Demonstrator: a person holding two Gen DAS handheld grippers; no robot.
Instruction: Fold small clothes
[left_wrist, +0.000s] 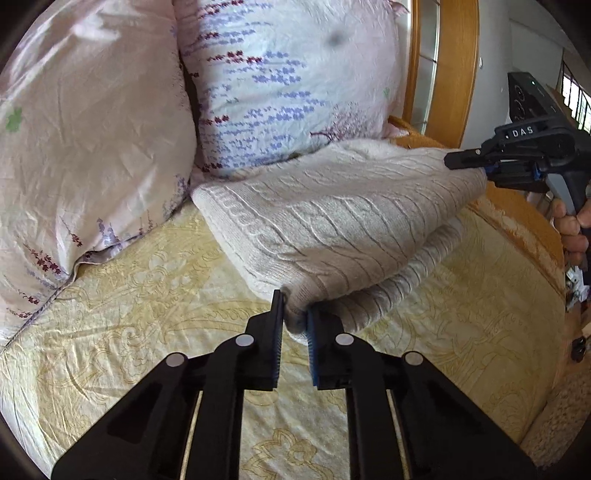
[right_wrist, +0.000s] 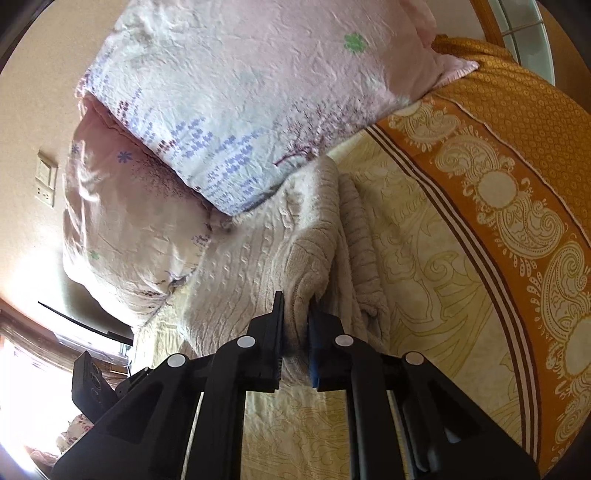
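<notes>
Both tongs clamped on sweater, on bed.
Bed, yellow patterned sheet; two floral pillows at far end. Cream cable-knit sweater lies folded just near the pillows. Left tongs pinch its near corner; right tongs grip the far-right corner, cloth between pads.

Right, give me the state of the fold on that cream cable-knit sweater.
Done: the cream cable-knit sweater already lies doubled in layers on the yellow patterned bedsheet. In hand: the left gripper pinches one corner and the right gripper pinches another edge. Left: carrying those edges over for the next fold and releasing.
</notes>
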